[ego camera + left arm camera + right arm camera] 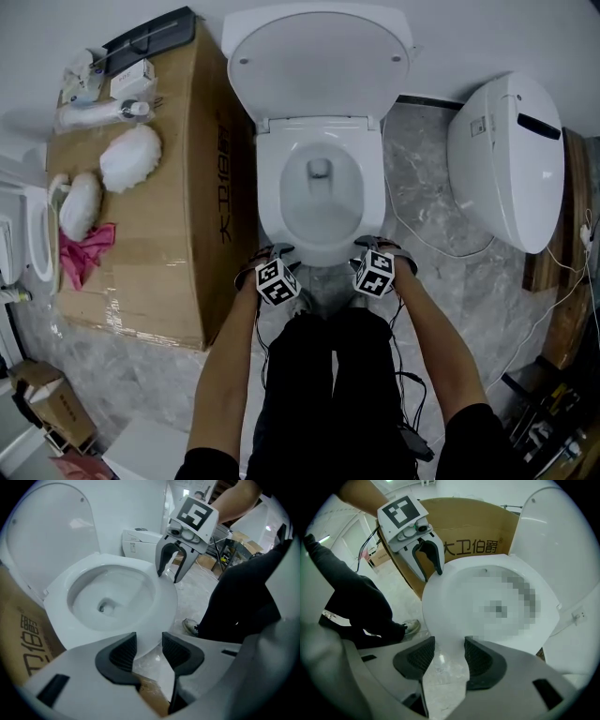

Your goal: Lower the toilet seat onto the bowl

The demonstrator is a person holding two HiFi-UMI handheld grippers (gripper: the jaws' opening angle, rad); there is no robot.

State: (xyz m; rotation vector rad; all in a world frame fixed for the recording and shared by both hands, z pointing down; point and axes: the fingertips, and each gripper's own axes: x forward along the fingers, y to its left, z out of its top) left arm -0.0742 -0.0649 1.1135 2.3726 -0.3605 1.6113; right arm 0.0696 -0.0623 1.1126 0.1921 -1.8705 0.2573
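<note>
**A:** What's over on the left?

**B:** A closed cardboard box (202,187). 2 white puffs (131,157) and a pink cloth (82,251) lie on top of it, not inside. I can't tell what it holds.

**A:** And the toilet seat (271,187)?

**B:** Flat on the bowl (319,202), I'd say, with only the lid (319,61) standing up behind. The bowl looks to hold just a little water at the drain.

**A:** How would that seat handle?

**B:** I'd guess it's stiff moulded plastic, fairly light, glossy and slippery. It's hinged at the back, so the front lip is the place to grip. Let go early and it would probably bang down.

**A:** The claws?

**B:** The left gripper (149,651) sits at the front edge with its jaws apart and nothing pinched. The right gripper (449,656) is just beside it, also parted. The seat's front edge shows beyond the gap, but the pads aren't pressing on it.

**A:** Further right?

**B:** Another white toilet unit (506,159), well apart on the floor.
</note>
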